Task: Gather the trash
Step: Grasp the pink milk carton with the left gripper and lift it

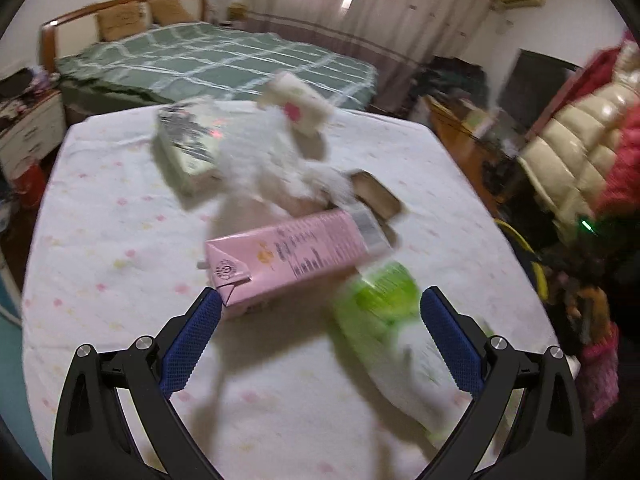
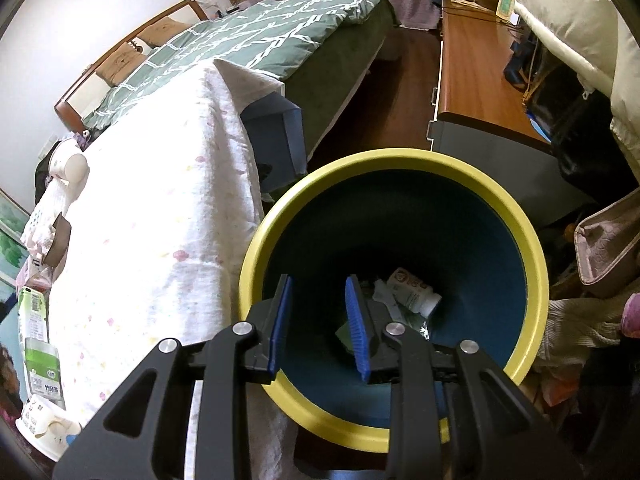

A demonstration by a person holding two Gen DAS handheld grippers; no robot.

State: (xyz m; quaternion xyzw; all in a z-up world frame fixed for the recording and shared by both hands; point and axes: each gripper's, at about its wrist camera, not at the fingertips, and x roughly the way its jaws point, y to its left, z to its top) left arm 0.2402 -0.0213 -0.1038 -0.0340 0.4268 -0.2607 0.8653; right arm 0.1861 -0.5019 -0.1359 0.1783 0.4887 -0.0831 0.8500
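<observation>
My left gripper (image 1: 320, 300) hangs over the table (image 1: 100, 240), which is covered in a white cloth with faint pink and yellow flowers. Its blue-padded jaws are spread wide and hold nothing. The pink drink carton (image 1: 288, 256) lies on its side just ahead of them, its folded end touching or nearly touching the tip of my left finger pad (image 1: 192, 344); I cannot tell which. Beside the right pad lies a green and white package (image 1: 384, 312), blurred, its near end reaching in between the fingers. Farther off on the cloth sit a crumpled white tissue (image 1: 264, 156), a greenish box (image 1: 184, 148) to its left, a small cream carton with a pink mark (image 1: 298, 102) tilted up behind it, and a brown piece of card (image 1: 378, 196) to the right.

My right gripper (image 2: 318, 324) hovers over the mouth of the trash bin (image 2: 532, 264), yellow-rimmed and dark blue inside, standing just beside the draped table edge. Its jaws are parted with a gap between the pads and are empty. Down on the bin's floor, past my fingertips, lie a white plastic bottle (image 2: 414, 290) and some crumpled scraps. Behind both is a bed with a green checked cover (image 2: 256, 36).
</observation>
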